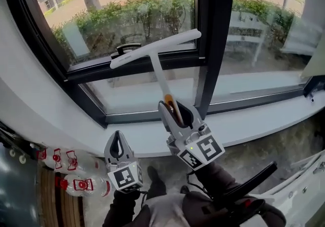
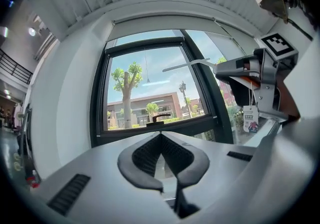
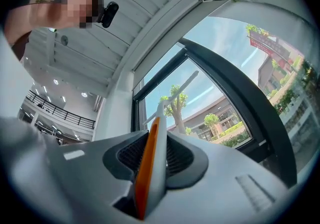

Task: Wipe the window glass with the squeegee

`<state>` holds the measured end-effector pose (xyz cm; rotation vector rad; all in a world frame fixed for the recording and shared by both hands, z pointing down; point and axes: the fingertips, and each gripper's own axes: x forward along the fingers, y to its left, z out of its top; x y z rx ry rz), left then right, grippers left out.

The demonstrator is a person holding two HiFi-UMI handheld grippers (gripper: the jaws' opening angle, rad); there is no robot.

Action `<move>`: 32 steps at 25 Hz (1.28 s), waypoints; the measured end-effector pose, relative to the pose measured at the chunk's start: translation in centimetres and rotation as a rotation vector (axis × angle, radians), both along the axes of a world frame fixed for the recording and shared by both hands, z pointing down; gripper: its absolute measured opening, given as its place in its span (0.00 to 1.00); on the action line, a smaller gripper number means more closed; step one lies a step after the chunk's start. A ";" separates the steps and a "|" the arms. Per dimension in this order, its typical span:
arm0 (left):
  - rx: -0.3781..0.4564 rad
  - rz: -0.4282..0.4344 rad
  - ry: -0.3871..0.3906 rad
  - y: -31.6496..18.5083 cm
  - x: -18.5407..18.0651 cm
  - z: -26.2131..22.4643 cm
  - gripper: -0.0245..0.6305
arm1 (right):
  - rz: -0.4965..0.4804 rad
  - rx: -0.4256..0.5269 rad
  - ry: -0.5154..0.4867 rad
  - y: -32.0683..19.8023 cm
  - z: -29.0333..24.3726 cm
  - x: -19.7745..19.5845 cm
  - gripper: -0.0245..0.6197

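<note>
The squeegee [image 1: 152, 48] has a white T-shaped blade and a white and orange handle. Its blade lies across the bottom of the upper left window glass [image 1: 127, 2], just above the black crossbar. My right gripper [image 1: 175, 111] is shut on the handle's lower end, and in the right gripper view the handle [image 3: 149, 160] runs up between the jaws toward the pane. My left gripper [image 1: 118, 138] hangs lower left, below the sill, shut with nothing in it. From the left gripper view its jaws [image 2: 160, 135] meet, and the squeegee [image 2: 186, 64] shows at upper right.
A black window handle [image 1: 127, 47] sits just left of the blade on the crossbar. A thick black mullion [image 1: 213, 33] divides the panes. The white sill [image 1: 244, 124] runs below. Plastic bottles with red labels [image 1: 71, 170] lie at lower left.
</note>
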<state>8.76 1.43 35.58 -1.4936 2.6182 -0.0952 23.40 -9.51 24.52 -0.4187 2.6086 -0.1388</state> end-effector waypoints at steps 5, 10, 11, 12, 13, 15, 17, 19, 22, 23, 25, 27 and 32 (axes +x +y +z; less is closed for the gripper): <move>0.022 0.051 0.000 -5.9 -5.7 -0.4 0.04 | 0.060 0.020 -0.038 -5.1 -1.8 -4.6 0.19; 0.034 0.157 -0.019 -11.1 -10.1 -3.2 0.04 | 0.138 0.034 -0.077 -9.0 -4.8 -8.7 0.19; 0.023 0.177 -0.035 -11.9 -10.9 -4.0 0.04 | 0.151 0.040 -0.088 -9.7 -5.6 -9.4 0.19; 0.020 0.190 -0.046 -12.7 -11.9 -5.0 0.04 | 0.163 0.049 -0.100 -10.2 -6.4 -10.0 0.19; 0.027 0.197 -0.052 -13.5 -12.8 -6.1 0.04 | 0.174 0.060 -0.111 -10.7 -7.2 -10.5 0.19; 0.063 0.210 -0.062 -15.2 -14.1 -9.1 0.04 | 0.195 0.080 -0.130 -11.8 -9.0 -11.0 0.18; 0.108 0.229 -0.088 -17.1 -14.1 -13.1 0.04 | 0.209 0.095 -0.143 -13.0 -10.8 -10.9 0.19; 0.153 0.244 -0.138 -19.2 -13.4 -17.0 0.04 | 0.208 0.099 -0.158 -14.6 -12.4 -10.8 0.18; 0.174 0.280 -0.208 -22.6 -11.7 -20.5 0.04 | 0.178 0.069 -0.182 -17.5 -13.7 -10.8 0.18; 0.186 0.289 -0.207 -23.6 -11.1 -21.4 0.04 | 0.169 0.057 -0.188 -18.4 -14.0 -10.8 0.18; 0.219 0.297 -0.186 -25.3 -10.2 -22.6 0.04 | 0.162 0.042 -0.205 -20.0 -14.6 -10.8 0.18; 0.232 0.298 -0.179 -26.6 -9.8 -23.1 0.04 | 0.167 0.036 -0.221 -21.2 -15.2 -11.0 0.18; 0.224 0.309 -0.174 -29.1 -9.1 -22.6 0.04 | 0.178 0.018 -0.236 -23.7 -15.4 -11.1 0.18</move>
